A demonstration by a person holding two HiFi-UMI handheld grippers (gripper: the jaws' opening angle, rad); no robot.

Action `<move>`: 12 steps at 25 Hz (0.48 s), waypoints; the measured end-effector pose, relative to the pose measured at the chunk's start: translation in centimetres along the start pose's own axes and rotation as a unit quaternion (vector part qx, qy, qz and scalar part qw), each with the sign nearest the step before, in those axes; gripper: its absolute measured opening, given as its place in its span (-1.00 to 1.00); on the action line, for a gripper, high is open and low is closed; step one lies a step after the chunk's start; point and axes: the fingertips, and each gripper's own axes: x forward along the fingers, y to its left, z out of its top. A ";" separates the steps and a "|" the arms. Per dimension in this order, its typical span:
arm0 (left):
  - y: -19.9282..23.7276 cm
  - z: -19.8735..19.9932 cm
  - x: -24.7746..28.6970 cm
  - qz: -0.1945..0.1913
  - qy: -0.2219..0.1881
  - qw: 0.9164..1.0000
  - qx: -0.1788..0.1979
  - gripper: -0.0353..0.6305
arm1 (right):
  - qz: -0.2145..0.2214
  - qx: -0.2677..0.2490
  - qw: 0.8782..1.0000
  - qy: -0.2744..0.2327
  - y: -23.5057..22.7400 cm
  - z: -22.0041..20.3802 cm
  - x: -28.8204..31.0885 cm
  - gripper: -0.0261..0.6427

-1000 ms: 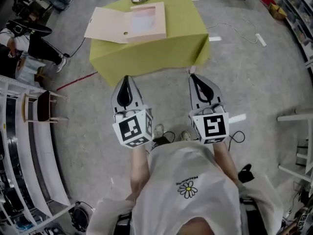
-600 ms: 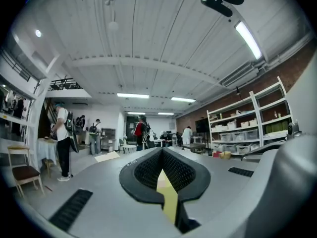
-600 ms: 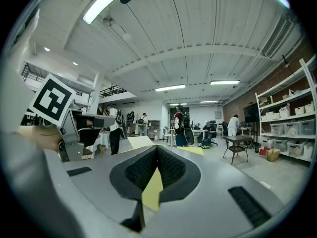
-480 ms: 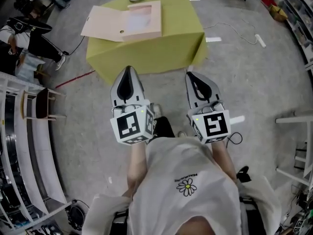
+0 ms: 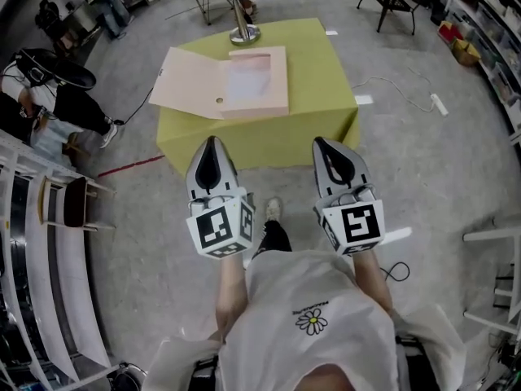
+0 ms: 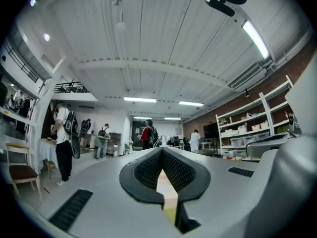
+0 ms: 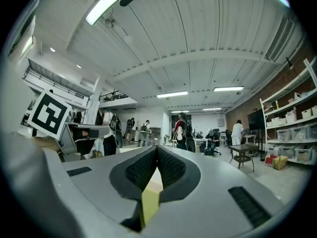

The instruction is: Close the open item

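Observation:
A pale pink file box [image 5: 224, 84] lies open on a table [image 5: 317, 96] draped in yellow-green cloth, its lid flap spread out to the left. In the head view both grippers are held side by side in front of the person, short of the table's near edge. My left gripper [image 5: 210, 141] is shut with nothing in it; in the left gripper view [image 6: 161, 150] its pads meet at the tips. My right gripper [image 5: 323, 142] is likewise shut and empty, and in the right gripper view [image 7: 156, 148] it points over the cloth.
A metal stand base [image 5: 244, 32] sits at the table's far edge behind the box. People [image 5: 49, 96] and a chair [image 5: 73, 198] are at the left beside white shelving. A cable and power strip [image 5: 440, 104] lie on the floor at right.
The table and box sit lower and nearer in the head view as the person steps toward them. Both grippers stay shut, side by side.

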 end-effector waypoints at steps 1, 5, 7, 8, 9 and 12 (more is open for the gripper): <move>0.6 -0.2 1.1 0.000 0.001 1.000 -0.001 -0.86 | -0.002 0.002 1.000 0.005 -0.2 -0.3 1.2 -0.89; 3.1 -0.8 6.2 0.002 0.003 1.000 -0.016 -0.86 | -0.009 0.004 1.000 0.027 -0.7 -1.5 5.9 -0.89; 3.9 -0.8 8.8 -0.007 0.005 1.000 -0.022 -0.86 | -0.016 0.007 0.999 0.033 -1.5 -1.6 8.4 -0.89; 4.2 -0.7 10.0 -0.012 0.002 1.000 -0.020 -0.86 | -0.021 0.010 0.999 0.033 -2.0 -1.5 9.8 -0.89; 4.6 -0.5 11.2 -0.015 -0.001 1.000 -0.015 -0.86 | -0.026 0.013 0.999 0.032 -2.4 -1.3 11.2 -0.89; 6.8 -0.3 14.4 -0.015 -0.006 1.000 0.002 -0.85 | -0.036 0.023 0.999 0.022 -3.4 -0.6 15.8 -0.89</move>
